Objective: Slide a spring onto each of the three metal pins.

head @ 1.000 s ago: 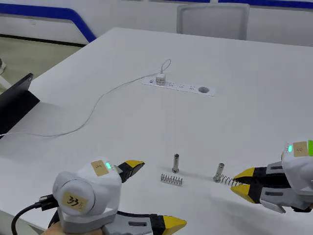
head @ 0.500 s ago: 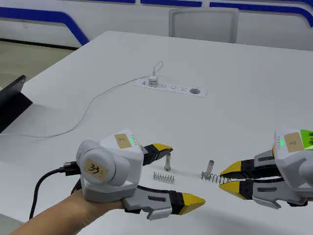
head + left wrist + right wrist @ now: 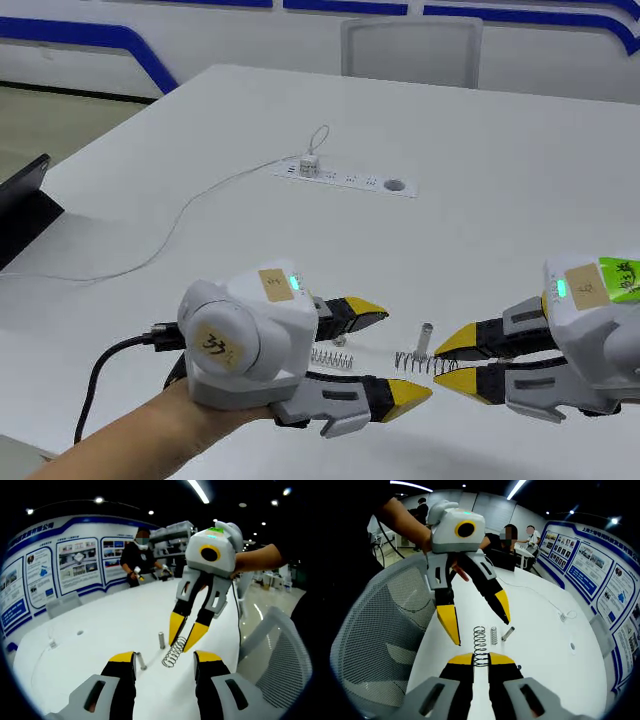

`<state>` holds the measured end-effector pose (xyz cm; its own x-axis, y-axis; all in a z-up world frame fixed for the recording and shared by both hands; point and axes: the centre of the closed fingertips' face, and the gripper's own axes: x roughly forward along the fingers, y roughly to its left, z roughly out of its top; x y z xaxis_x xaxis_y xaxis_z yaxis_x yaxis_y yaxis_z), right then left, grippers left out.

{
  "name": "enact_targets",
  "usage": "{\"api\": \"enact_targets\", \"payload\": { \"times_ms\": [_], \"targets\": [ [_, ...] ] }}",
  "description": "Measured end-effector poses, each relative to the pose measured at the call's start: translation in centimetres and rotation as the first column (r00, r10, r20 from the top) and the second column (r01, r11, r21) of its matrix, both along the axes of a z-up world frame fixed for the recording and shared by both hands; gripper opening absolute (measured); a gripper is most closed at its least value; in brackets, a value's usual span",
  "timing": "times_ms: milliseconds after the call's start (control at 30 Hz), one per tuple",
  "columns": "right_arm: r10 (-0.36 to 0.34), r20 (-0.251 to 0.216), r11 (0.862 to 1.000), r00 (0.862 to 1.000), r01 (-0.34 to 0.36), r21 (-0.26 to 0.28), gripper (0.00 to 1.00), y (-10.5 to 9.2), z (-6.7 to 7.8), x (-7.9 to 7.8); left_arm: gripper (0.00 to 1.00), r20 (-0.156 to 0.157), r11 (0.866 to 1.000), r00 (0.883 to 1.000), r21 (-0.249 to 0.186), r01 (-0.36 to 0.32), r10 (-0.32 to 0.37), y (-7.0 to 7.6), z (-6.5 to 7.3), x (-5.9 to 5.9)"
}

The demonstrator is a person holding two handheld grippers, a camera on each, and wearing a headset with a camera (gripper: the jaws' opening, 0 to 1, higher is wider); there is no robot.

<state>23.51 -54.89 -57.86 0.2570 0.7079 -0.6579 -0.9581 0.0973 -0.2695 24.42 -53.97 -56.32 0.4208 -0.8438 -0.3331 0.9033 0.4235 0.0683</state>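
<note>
Over the white table [image 3: 500, 150], right hand-held gripper [image 3: 440, 365] clamps a coiled spring [image 3: 412, 362], left hand-held gripper [image 3: 407, 354] gapes

Head view overlooks the table [image 3: 500, 200]; opposed gripper views closely share one spring [image 3: 173, 652].

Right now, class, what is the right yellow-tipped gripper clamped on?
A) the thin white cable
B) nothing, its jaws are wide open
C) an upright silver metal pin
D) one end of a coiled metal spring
D: in the right gripper view, the right gripper has its jaws closed on the near end of the coiled metal spring, which sticks out ahead of the yellow tips.
</note>
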Motion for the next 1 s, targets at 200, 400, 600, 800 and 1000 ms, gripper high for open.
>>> {"api": "enact_targets", "payload": {
  "times_ms": [200,400,600,800,1000],
  "targets": [
    [0.028,0.010,1.000,1.000,-0.028,-0.012,0.11,0.4,0.2,-0.4,0.34,0.009,0.998,0.999,0.061,0.035,-0.035,0.1,-0.8,-0.3],
    [0.042,0.009,0.999,0.999,-0.042,-0.018,0.11,0.7,0.2,-0.6,0.25,0.019,0.996,0.998,0.062,0.065,-0.067,-0.3,-0.6,-0.7],
    [0.050,0.012,0.999,0.999,-0.050,-0.018,0.11,0.9,0.5,-0.6,0.20,0.009,0.996,0.997,0.044,0.081,-0.081,-0.7,-0.1,-0.8],
    [0.054,0.019,0.998,0.998,-0.053,-0.036,0.11,0.8,0.4,-0.4,0.16,0.035,0.991,0.994,0.086,0.104,-0.108,-1.0,-0.4,-0.9],
    [0.059,0.024,0.997,0.998,-0.058,-0.057,0.11,0.4,0.0,-0.3,0.11,0.083,0.971,0.980,0.172,0.163,-0.180,-1.0,-1.2,-1.3]
  ]
}}
